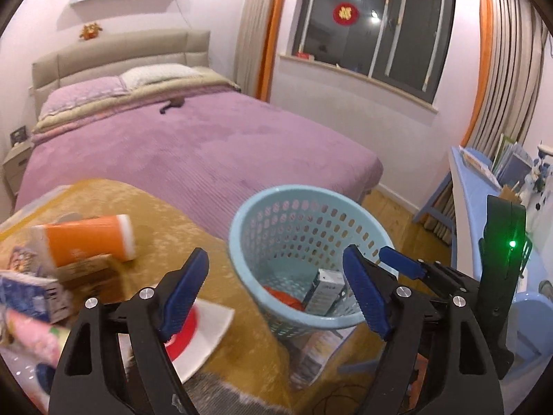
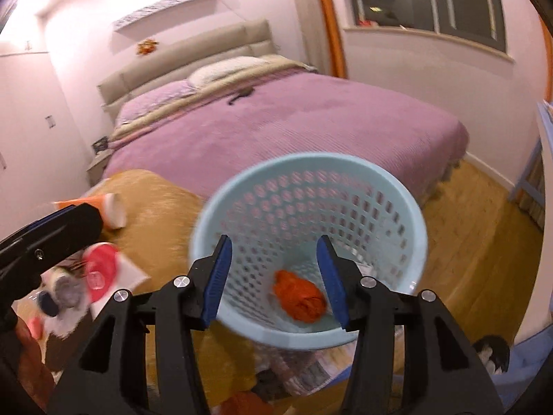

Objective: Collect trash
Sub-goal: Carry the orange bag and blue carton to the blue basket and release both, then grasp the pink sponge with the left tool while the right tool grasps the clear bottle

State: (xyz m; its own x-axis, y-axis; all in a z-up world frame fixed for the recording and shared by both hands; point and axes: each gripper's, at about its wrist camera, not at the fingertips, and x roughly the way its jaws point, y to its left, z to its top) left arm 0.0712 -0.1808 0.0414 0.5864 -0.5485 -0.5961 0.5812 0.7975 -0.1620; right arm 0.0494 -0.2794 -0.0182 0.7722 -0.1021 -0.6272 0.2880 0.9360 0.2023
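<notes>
A light blue perforated basket [image 1: 242, 221] [image 2: 221, 204] stands beside a table with a yellow cloth [image 1: 166, 214] [image 2: 155, 200]. In it lie an orange crumpled wrapper [image 2: 299, 295] [image 1: 281, 297] and a white carton [image 1: 325, 292]. My right gripper [image 2: 274, 280] is open and empty over the basket's mouth; it also shows in the left wrist view [image 1: 397, 257]. My left gripper [image 1: 276, 290] is open and empty, between table edge and basket. On the table lie an orange cup [image 1: 88, 240] [image 2: 110, 209], a red lid on white paper [image 1: 186, 328] [image 2: 100, 271] and blue and pink packets [image 1: 31, 292].
A bed with a purple cover [image 1: 193, 145] [image 2: 311, 121] stands behind the table. A blue desk with books [image 1: 484, 180] is at the right. Wooden floor [image 2: 477, 242] lies right of the basket. Papers lie on the floor under the basket [image 1: 318, 352].
</notes>
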